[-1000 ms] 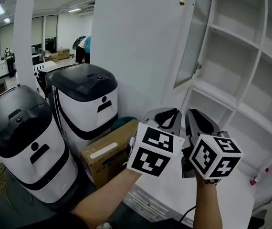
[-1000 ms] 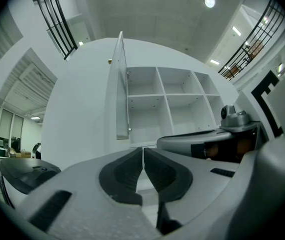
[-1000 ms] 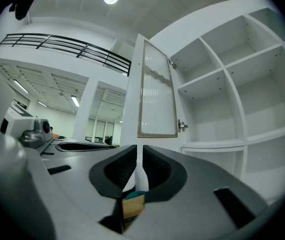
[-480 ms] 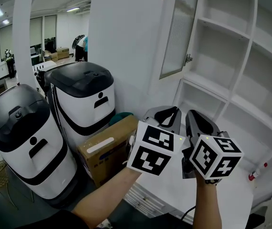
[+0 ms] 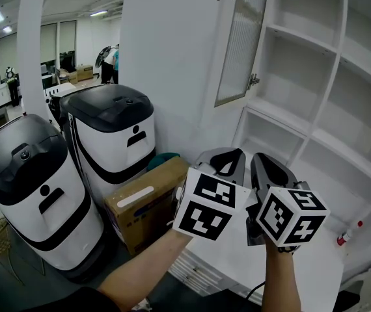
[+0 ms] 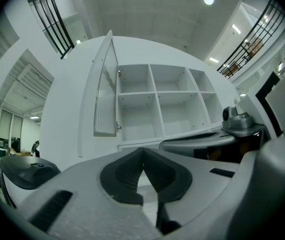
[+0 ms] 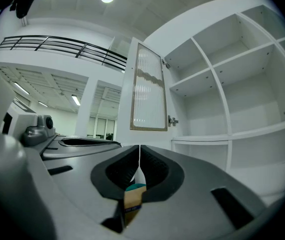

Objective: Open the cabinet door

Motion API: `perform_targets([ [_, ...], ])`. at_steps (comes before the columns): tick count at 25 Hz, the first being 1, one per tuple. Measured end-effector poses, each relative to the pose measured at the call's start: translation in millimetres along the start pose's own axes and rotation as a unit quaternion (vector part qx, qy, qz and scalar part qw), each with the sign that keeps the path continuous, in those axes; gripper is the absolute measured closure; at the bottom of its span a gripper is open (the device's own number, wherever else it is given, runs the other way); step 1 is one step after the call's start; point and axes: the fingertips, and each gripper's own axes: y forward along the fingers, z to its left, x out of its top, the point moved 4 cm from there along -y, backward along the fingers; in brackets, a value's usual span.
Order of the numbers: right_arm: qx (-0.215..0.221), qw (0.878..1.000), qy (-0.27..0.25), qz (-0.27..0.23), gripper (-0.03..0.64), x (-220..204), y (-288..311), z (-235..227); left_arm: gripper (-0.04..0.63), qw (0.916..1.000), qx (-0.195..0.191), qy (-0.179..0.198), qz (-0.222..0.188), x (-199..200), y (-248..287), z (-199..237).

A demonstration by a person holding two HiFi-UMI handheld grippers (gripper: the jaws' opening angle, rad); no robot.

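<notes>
— White open shelving [image 5: 296, 70] behind; what changed?
— Ribbed-glass white cabinet door [image 5: 241, 41], open at its left, shows further left. Left hand-held gripper [image 5: 228, 156] and right hand-held gripper [image 5: 267, 164] have shut, empty.
— Hidden?
— Door's top, cut off.

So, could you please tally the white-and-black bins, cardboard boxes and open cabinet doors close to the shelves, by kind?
White-and-black bins: 2
Cardboard box: 1
Open cabinet door: 1
Total: 4
</notes>
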Motion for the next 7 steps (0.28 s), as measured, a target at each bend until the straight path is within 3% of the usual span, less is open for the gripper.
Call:
perform_targets([
  [7, -0.001, 1.0, -0.003, 0.001, 0.594, 0.8, -1.5, 2.1, 0.583, 1.0, 0.003, -0.002, -0.002, 0.2, -1.7, 3.2],
])
